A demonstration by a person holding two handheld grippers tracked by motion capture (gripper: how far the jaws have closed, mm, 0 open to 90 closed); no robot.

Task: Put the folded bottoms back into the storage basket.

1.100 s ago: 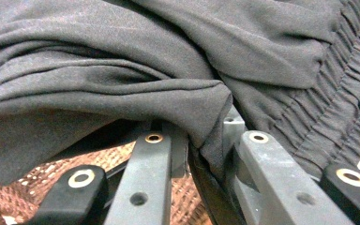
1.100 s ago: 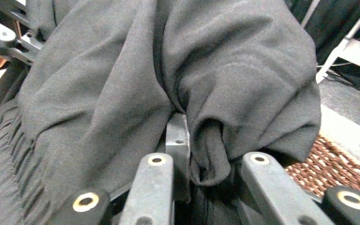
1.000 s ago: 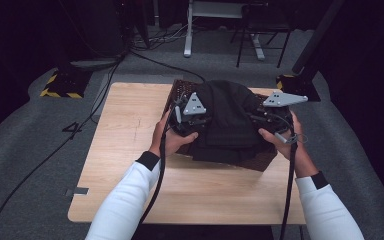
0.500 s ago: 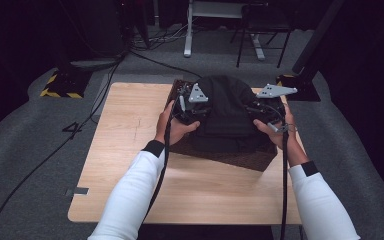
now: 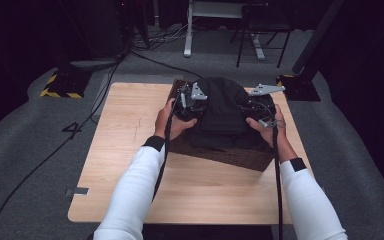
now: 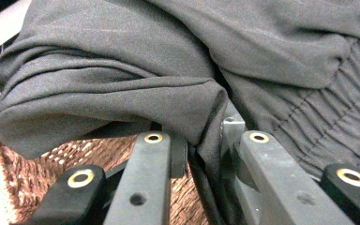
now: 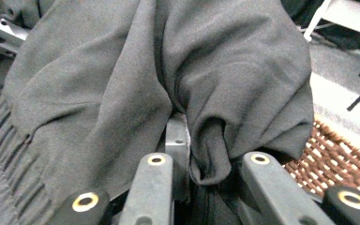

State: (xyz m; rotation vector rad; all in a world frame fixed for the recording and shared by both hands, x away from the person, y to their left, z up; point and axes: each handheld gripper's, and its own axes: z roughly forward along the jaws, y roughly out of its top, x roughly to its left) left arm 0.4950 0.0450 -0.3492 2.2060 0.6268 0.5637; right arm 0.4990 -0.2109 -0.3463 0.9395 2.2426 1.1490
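A dark grey garment (image 5: 223, 106) with a gathered waistband lies bunched on top of a brown woven basket (image 5: 230, 156) at the far middle of the wooden table (image 5: 125, 135). My left gripper (image 5: 192, 103) is shut on a fold at the garment's left side, and my right gripper (image 5: 256, 108) is shut on a fold at its right side. In the left gripper view the cloth (image 6: 122, 70) is pinched in my left gripper (image 6: 201, 137), with the wicker (image 6: 51, 161) underneath. In the right gripper view the cloth (image 7: 122, 75) is pinched in my right gripper (image 7: 207, 157).
The basket's wicker rim (image 7: 333, 159) shows to the right below the cloth. Bare table lies to the left and in front of the basket. Beyond the table are a grey floor, cables (image 5: 145, 50), a chair (image 5: 260, 30) and a yellow-black striped block (image 5: 60, 85).
Both hands have carried the garment away from me toward the far side of the table and lowered it over the basket. Both grips have held.
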